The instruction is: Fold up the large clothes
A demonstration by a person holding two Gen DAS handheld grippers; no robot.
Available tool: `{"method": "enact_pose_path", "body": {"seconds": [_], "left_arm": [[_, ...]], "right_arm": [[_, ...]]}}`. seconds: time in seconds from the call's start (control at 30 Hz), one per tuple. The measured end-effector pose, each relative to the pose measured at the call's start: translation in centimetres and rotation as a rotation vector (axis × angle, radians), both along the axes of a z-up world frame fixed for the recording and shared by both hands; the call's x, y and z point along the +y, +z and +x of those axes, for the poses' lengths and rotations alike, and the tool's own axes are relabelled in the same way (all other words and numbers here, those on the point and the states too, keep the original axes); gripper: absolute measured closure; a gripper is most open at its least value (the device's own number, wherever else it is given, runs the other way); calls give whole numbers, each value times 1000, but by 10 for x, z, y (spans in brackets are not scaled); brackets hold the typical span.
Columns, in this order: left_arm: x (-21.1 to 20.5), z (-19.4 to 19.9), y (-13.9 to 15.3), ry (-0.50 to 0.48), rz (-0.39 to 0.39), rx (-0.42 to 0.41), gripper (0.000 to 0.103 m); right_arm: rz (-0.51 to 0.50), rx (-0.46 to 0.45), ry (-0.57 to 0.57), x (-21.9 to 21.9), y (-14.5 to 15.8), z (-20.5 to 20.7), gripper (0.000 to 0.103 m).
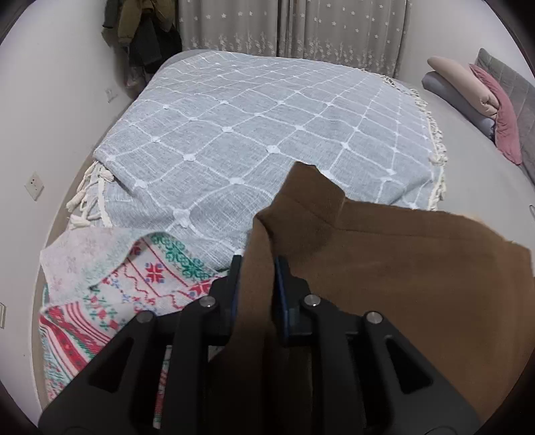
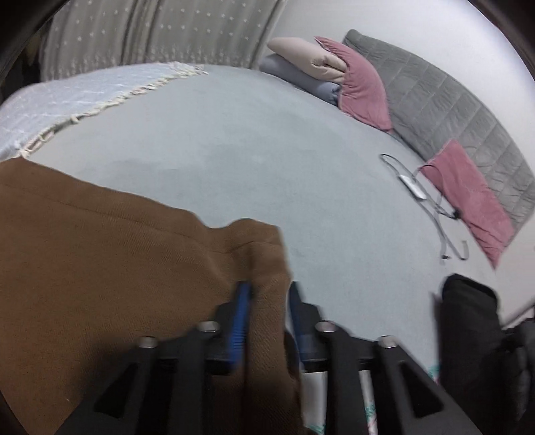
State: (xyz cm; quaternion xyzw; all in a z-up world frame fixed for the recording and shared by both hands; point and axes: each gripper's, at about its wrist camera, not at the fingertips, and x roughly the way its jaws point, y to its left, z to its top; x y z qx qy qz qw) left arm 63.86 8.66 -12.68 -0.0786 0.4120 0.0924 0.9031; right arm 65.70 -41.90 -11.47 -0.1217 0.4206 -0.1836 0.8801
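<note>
Brown cloth, a large garment (image 1: pixel 384 267), is held up over a bed between two hand-held grippers. The left gripper (image 1: pixel 256 267) pinches one bunched edge of it, black fingers with blue pads pressed against the fabric on both sides; the rest of the garment stretches away to the right, its top edge raised above the bedding. The right gripper (image 2: pixel 267 294) clamps the opposite end, where the fabric passes between its blue pads (image 2: pixel 241 321) and hangs down in front of the camera, the garment spreading off to the left. Beneath the left gripper lies a light blue checked blanket (image 1: pixel 254 134) with white tassels along its edges, spread across the grey bed sheet (image 2: pixel 234 160). A patterned red, green and white cloth (image 1: pixel 110 287) lies crumpled at the near left corner of the bed. Pillows in pink, beige and lilac (image 2: pixel 334 73) are stacked against a grey quilted headboard (image 2: pixel 444 100), and a white cable (image 2: pixel 414 190) lies on the sheet beside another pink pillow. Pale curtains (image 1: pixel 294 26) hang behind the bed.
</note>
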Motion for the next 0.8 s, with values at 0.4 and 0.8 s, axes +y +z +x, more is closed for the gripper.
{"method": "enact_pose_path", "body": {"seconds": [0.4, 0.8], "left_arm": [[-36, -168, 85, -214, -126, -75, 45], [-126, -258, 12, -317, 9, -34, 32]], "right_arm": [[477, -139, 164, 12, 67, -190, 38], [380, -80, 414, 136, 40, -280, 39]]}}
